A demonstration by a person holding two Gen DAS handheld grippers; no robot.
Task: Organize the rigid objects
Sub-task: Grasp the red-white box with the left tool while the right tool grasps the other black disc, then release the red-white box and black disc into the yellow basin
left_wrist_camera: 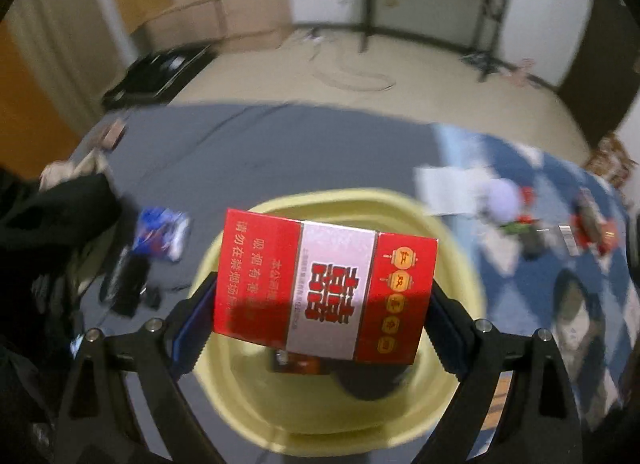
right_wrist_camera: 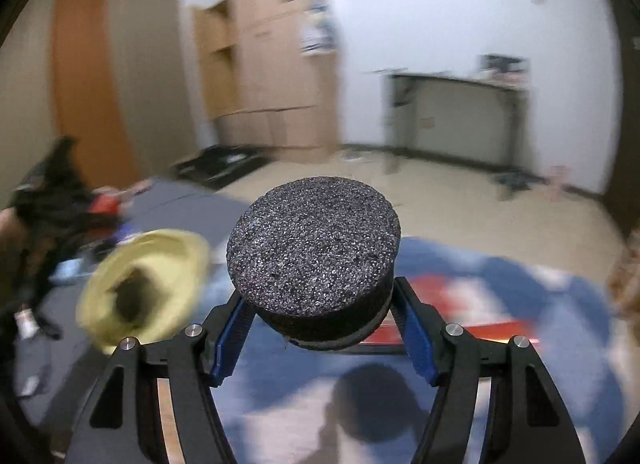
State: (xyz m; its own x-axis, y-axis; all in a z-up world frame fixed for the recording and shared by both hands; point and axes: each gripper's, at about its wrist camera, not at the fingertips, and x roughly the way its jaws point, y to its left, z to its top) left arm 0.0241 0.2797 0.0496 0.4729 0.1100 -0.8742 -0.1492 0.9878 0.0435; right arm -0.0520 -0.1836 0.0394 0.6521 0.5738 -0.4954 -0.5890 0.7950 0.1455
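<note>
In the left wrist view, the left gripper (left_wrist_camera: 322,320) clamps a red cigarette carton (left_wrist_camera: 324,286) at frame centre, held over a yellow basin (left_wrist_camera: 460,396) – a dark round thing lies inside it.

In the right wrist view, the right gripper (right_wrist_camera: 320,318) grips a black speckled disc (right_wrist_camera: 314,250) at centre; the basin (right_wrist_camera: 180,256) sits blurred at left, beyond it – cardboard boxes (right_wrist_camera: 276,63) stand against the far wall.
</note>
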